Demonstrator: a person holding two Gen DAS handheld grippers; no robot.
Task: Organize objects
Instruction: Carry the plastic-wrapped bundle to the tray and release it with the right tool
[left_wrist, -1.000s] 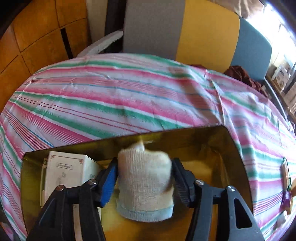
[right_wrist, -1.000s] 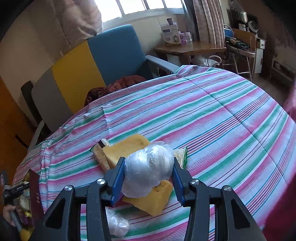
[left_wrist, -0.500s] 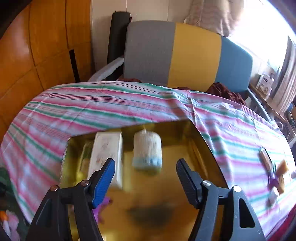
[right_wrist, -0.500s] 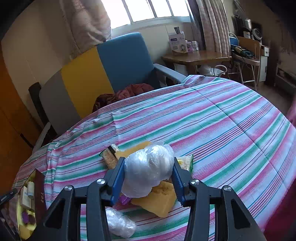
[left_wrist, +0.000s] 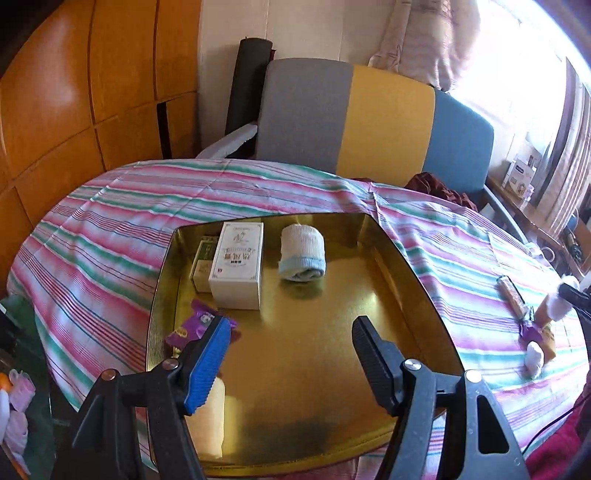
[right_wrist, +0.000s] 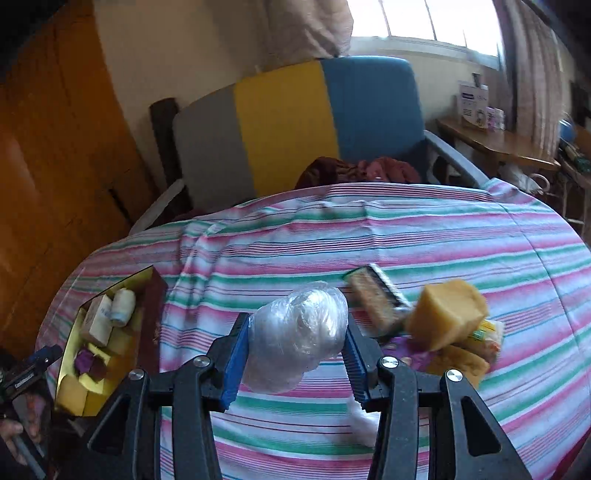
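Right gripper (right_wrist: 291, 354) clamps plastic-wrapped ball (right_wrist: 297, 332), probably bound for gold tin (left_wrist: 413, 266). Left gripper (left_wrist: 288, 354) wide open, empty, above tin; bandage roll (left_wrist: 303, 251) already inside.

The white box (left_wrist: 238, 266) in the gold tray bears print too small to read

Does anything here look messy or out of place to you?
Mostly the heap on the striped tablecloth: yellow sponges, a scrub brush and small packets lie jumbled against each other, outside the gold tray. In the tray, the white box and rolled cloth sit side by side.
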